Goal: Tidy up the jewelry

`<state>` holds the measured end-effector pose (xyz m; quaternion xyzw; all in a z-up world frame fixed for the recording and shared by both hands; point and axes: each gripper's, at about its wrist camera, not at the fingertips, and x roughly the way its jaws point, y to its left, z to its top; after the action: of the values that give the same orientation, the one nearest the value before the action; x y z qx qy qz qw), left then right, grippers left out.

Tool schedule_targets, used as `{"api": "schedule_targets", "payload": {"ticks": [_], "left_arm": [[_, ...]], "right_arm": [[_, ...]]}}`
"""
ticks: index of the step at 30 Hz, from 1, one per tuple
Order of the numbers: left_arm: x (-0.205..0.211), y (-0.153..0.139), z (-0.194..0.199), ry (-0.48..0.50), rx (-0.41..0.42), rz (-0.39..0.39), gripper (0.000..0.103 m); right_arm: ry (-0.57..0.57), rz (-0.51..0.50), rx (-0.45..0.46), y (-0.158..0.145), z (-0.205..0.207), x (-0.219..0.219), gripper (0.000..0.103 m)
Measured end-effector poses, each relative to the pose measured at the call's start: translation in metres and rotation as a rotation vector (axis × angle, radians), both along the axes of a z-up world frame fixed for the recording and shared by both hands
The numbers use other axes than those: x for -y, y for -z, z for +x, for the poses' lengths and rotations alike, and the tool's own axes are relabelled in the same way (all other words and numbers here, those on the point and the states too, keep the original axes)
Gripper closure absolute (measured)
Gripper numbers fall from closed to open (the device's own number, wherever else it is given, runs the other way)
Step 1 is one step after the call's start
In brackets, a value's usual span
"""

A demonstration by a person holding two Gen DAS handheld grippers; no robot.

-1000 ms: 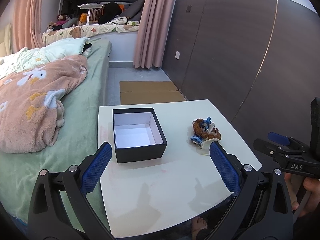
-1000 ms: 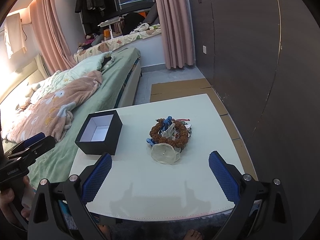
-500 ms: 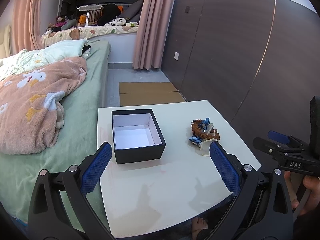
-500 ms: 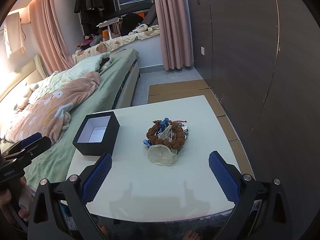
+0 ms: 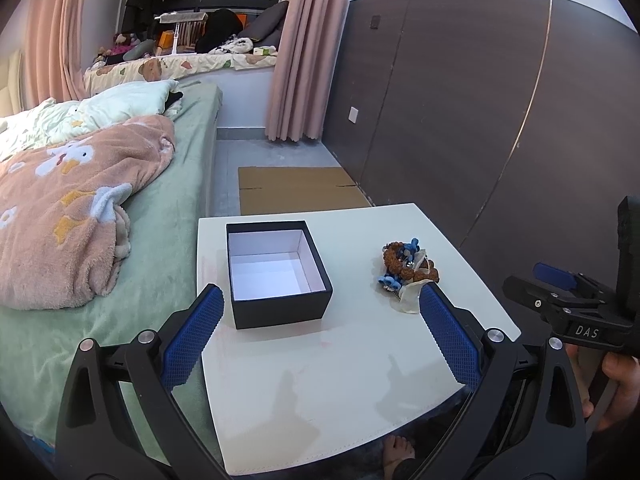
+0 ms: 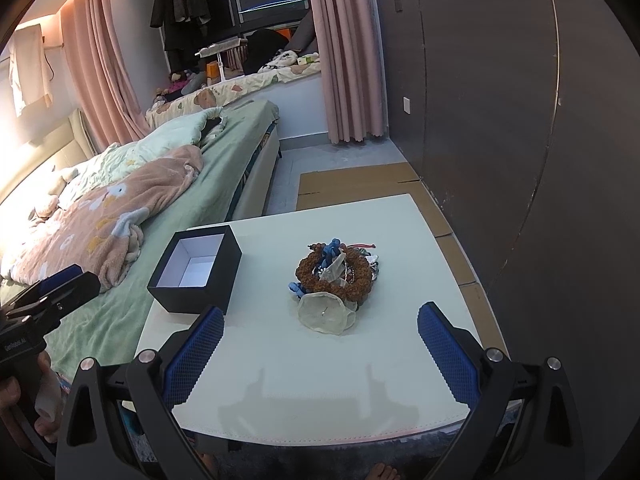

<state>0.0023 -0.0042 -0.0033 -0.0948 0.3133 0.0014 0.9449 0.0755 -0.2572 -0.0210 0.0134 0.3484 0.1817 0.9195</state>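
An open black box [image 5: 276, 268] with a white, empty inside stands on the left part of the white table [image 5: 320, 380]; it also shows in the right wrist view [image 6: 196, 272]. A pile of jewelry [image 5: 408, 270] lies to its right: a brown bead bracelet, blue pieces and a pale translucent pouch [image 6: 326, 314], with the bracelet [image 6: 334, 276] on top. My left gripper [image 5: 320, 336] is open and empty above the table's near edge. My right gripper [image 6: 320, 354] is open and empty, short of the jewelry pile.
A bed [image 5: 120, 220] with a green sheet and a pink blanket [image 5: 68, 208] runs along the table's left side. A dark wall panel [image 5: 460, 120] stands to the right. Flattened cardboard [image 5: 296, 188] lies on the floor beyond the table.
Both grippers have drifted slightly; the box and the jewelry pile sit a little farther left in the right wrist view. Nothing was taken hold of.
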Motion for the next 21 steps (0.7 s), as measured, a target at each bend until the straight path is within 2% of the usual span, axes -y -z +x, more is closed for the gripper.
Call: {"api": "schedule_targets", "payload": {"ticks": [8,17,21], "left_arm": [[0.0,0.0,0.001,0.004,-0.002,0.0,0.005],[0.001,0.008,0.02,0.021,-0.017,-0.006,0.005],[0.003,0.014,0.032,0.035,-0.024,-0.013,0.005]], "right_arm": [[0.006,0.0,0.0,0.001,0.0,0.0,0.008],[0.015,0.008,-0.011,0.004,0.018,0.006,0.008],[0.04,0.052,-0.035,0.007,0.031,0.022,0.008]]}}
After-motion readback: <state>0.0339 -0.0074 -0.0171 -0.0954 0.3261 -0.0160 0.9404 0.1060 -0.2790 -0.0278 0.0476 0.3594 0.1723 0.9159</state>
